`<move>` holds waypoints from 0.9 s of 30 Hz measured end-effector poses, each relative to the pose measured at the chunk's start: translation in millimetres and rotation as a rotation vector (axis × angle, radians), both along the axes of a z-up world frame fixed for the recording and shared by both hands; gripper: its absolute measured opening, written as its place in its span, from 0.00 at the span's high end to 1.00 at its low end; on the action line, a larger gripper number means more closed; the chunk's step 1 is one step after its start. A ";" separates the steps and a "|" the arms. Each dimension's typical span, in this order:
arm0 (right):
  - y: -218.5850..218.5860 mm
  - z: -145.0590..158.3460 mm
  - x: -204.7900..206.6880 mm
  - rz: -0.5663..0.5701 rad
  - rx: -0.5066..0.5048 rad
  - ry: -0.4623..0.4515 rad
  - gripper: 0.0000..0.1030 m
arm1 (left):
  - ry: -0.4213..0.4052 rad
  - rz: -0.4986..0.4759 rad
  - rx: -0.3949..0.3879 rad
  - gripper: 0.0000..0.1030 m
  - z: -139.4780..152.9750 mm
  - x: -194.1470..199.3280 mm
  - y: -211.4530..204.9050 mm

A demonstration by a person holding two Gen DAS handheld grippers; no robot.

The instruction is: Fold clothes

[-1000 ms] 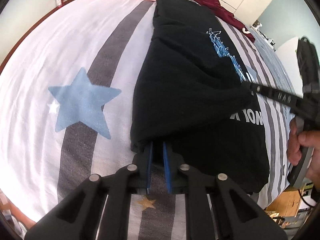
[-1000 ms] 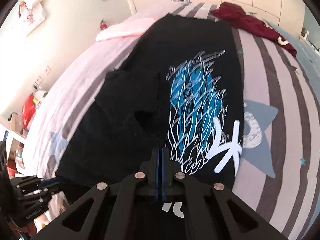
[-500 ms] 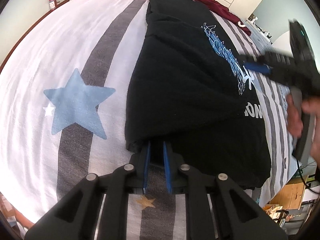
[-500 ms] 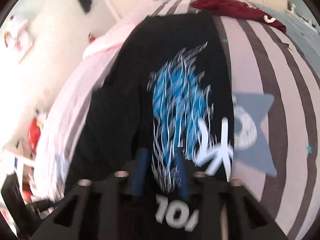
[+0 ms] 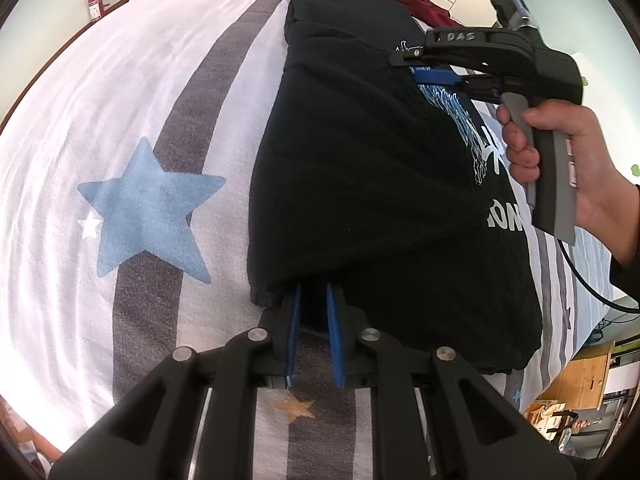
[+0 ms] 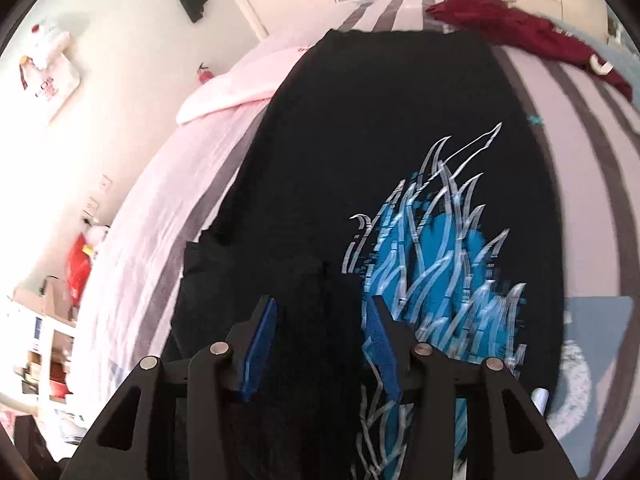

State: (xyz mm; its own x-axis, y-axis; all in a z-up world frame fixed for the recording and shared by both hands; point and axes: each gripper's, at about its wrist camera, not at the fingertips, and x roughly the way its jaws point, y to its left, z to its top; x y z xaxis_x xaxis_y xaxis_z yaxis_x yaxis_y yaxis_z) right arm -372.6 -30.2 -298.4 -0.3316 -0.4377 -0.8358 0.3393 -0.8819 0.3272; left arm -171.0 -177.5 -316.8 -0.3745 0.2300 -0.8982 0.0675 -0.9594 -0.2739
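A black T-shirt point(image 5: 360, 180) with a blue and white print point(image 6: 432, 272) lies lengthwise on the striped bed point(image 5: 100, 100). Its left side is folded in over the middle. My left gripper point(image 5: 312, 304) is shut on the near hem corner of that folded layer. My right gripper point(image 6: 320, 320) hovers just above the shirt by the folded edge, next to the print. Its jaws are closing with the blue pads point(image 6: 260, 344) still apart and pressing on nothing. In the left wrist view the right gripper point(image 5: 404, 66) reaches in from the right, held by a hand point(image 5: 568, 152).
A maroon garment point(image 6: 520, 24) lies at the far end of the bed. A pink pillow point(image 6: 232, 88) sits at the far left corner. White bedding with a blue star point(image 5: 148, 208) stretches left of the shirt. Shelves and clutter point(image 6: 52, 340) stand beyond the bed's left side.
The right gripper let go of the folded flap, opened, and moved farther up the shirt. The flap now lies flat. The left gripper has kept its grip and place.
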 end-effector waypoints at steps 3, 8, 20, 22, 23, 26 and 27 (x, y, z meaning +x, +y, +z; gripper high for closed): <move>-5.3 -0.5 -3.9 0.012 0.013 0.013 0.94 | 0.001 0.025 0.013 0.89 -1.7 1.4 -4.0; -18.4 10.0 -18.8 0.037 0.025 0.055 0.95 | 0.000 0.050 0.016 0.90 -3.5 5.2 -7.4; 10.2 7.1 -20.7 -0.027 0.052 0.049 1.00 | 0.006 -0.013 0.049 0.89 27.0 17.7 -5.6; 9.8 16.1 -15.2 -0.020 0.045 0.077 1.00 | 0.047 -0.039 0.062 0.89 47.4 20.6 -5.4; 9.3 20.7 -12.0 -0.013 0.029 0.086 1.00 | 0.068 -0.044 0.060 0.89 56.3 18.6 -7.3; 5.0 28.3 -4.3 0.011 -0.021 0.089 0.97 | 0.129 -0.041 0.032 0.89 72.2 -7.6 -17.5; 2.0 29.2 -1.8 0.024 -0.034 0.087 0.97 | 0.146 -0.037 0.018 0.89 72.9 -22.5 -22.4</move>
